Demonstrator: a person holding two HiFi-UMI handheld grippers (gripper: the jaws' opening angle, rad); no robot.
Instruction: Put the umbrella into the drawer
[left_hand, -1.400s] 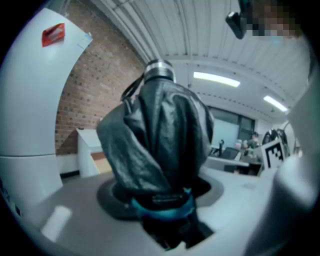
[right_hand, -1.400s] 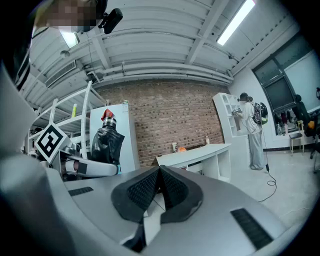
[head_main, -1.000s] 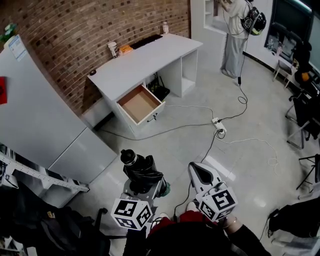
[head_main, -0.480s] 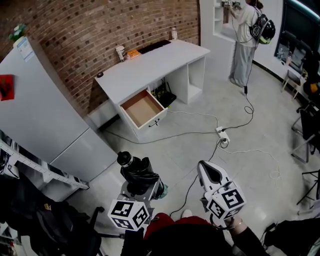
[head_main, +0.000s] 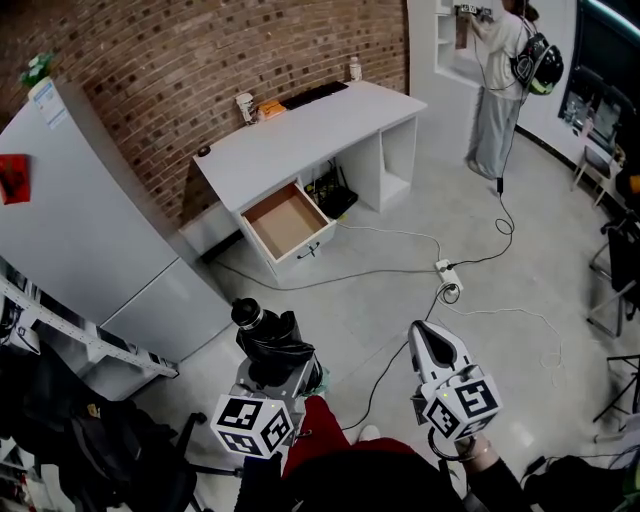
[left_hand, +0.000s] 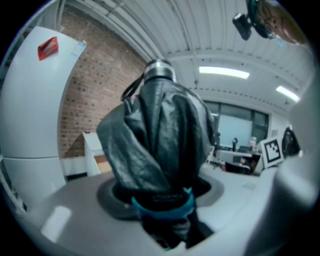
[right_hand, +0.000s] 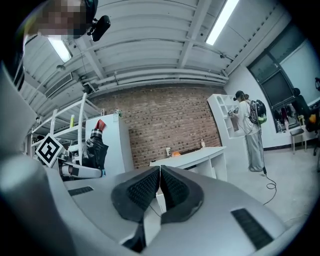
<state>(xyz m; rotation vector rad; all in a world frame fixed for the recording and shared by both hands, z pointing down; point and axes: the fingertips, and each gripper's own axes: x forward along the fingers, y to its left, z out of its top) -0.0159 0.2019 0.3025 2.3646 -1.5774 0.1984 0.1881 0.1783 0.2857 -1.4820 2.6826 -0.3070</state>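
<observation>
A folded black umbrella with a silver-capped end stands upright in my left gripper, whose jaws are shut on its lower part. In the left gripper view the umbrella fills the middle, a teal strap round its base. My right gripper is shut and holds nothing; its black pads meet in the right gripper view. The open drawer sticks out of the white desk far ahead, its wooden bottom bare. From the right gripper view the desk shows beyond the pads.
A white fridge stands on the left by the brick wall. Cables and a power strip lie on the floor between me and the desk. A person stands at shelves at the far right. Small items sit on the desk's back edge.
Both grippers and the view have moved toward the desk; the drawer sits a little lower and nearer the middle of the picture. The umbrella stays held in the left gripper.
</observation>
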